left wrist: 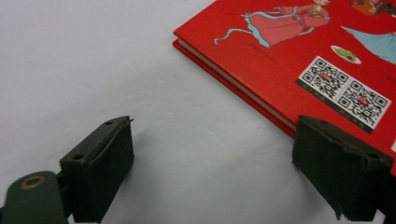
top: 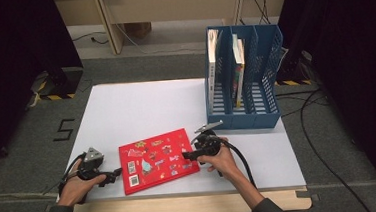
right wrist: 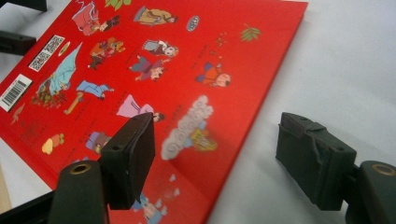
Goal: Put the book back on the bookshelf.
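Nearest the camera, close to the near edge of the desk (top: 126, 105), lies a red book (top: 157, 160), flat, with its back cover up: cartoon figures, square codes and a barcode show on it. It sits a little left of the desk's middle, turned slightly askew.

At its right edge the right claw (top: 186, 155) stands wide open, one jaw over the cover and the other over bare desk, so the book's edge runs between them; the pads (right wrist: 135, 154) press on nothing. At the near left corner the left claw (top: 116, 174) is also open and has hold of nothing: one jaw is over the desk, the other just beside the book's page edge, and I cannot tell whether it touches.

Further out, at the far right, a blue file rack (top: 244, 82) stands upright with three slots; a few books (top: 238, 62) already stand in its left and middle slots.

By my judgement the work is early for this book: it is not yet gripped or lifted. Clamping it, standing it up and sliding it into a slot are all left.
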Tool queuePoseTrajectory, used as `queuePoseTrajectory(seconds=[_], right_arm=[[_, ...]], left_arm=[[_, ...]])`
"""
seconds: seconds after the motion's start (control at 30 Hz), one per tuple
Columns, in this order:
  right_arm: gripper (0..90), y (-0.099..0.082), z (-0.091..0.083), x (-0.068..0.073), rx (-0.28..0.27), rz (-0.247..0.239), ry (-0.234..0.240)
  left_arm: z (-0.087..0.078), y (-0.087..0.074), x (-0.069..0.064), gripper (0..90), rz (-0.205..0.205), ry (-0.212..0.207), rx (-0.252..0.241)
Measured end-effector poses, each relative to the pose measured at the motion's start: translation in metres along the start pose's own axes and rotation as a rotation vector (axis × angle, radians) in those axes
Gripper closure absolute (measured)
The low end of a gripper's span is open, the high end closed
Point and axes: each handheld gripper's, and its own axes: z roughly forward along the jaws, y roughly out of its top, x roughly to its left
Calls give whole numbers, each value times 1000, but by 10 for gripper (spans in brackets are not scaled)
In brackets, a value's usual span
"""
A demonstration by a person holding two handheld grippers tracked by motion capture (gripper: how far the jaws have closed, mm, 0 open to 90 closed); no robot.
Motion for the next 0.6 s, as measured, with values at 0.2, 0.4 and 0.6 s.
queuePoseTrajectory(seconds=[0.2,0.4,0.6], right_arm=[[292,0,1,0,-12,14,2],[274,-1,1,-5,-42,58,20],[270,-3,0,-7,-67,142,44]], left_arm=[[2,2,-9,64,38,-32,18],[3,3,-11,52,44,-41,19],[4,3,-12,38,36,-36,20]])
